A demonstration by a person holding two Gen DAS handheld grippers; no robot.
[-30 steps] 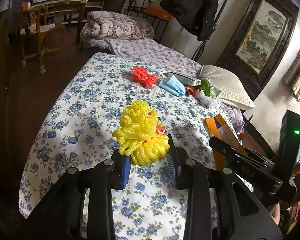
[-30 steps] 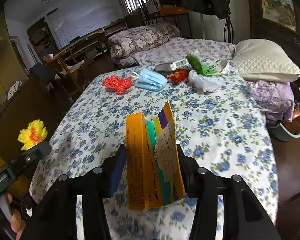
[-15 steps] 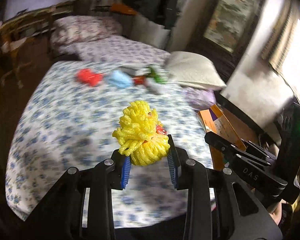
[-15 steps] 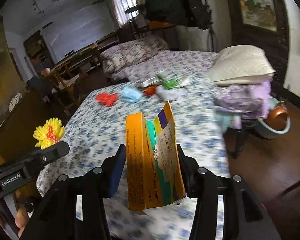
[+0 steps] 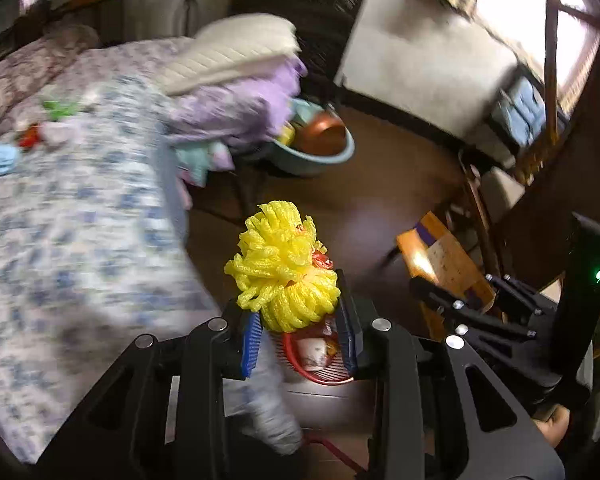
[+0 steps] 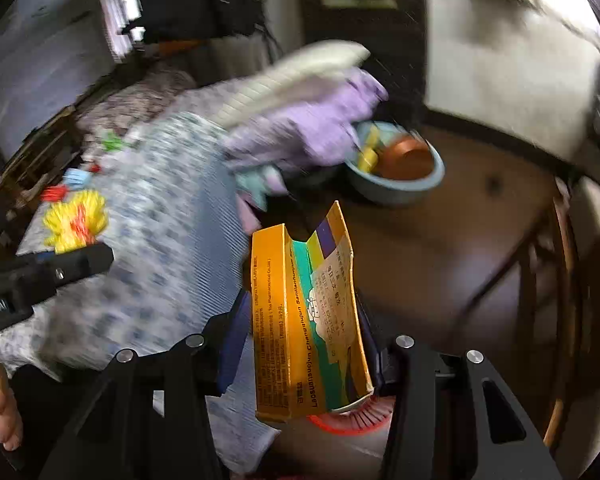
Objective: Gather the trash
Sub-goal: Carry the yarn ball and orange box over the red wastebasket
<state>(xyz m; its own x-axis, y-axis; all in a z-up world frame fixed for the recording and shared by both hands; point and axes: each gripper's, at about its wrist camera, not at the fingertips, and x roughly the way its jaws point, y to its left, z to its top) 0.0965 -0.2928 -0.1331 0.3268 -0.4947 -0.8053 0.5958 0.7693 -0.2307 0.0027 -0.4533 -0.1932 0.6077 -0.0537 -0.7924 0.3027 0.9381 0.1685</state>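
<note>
Between left tongs (image 5: 298,326): yellow foam net (image 5: 286,276).

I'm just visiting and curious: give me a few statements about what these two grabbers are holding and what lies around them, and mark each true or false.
1. The left gripper is clamped on a yellow foam net. True.
2. The right gripper is empty. False: it holds an orange cardboard box, upright between its jaws.
3. A red basket shows below the left gripper. True.
4. The box's top end is sealed shut. False: its top flaps stand open.
5. A blue basin sits on the dark floor beside the bed. True.
6. The bed is cleared of all litter. False: small coloured scraps lie at its far end, blurred.
</note>
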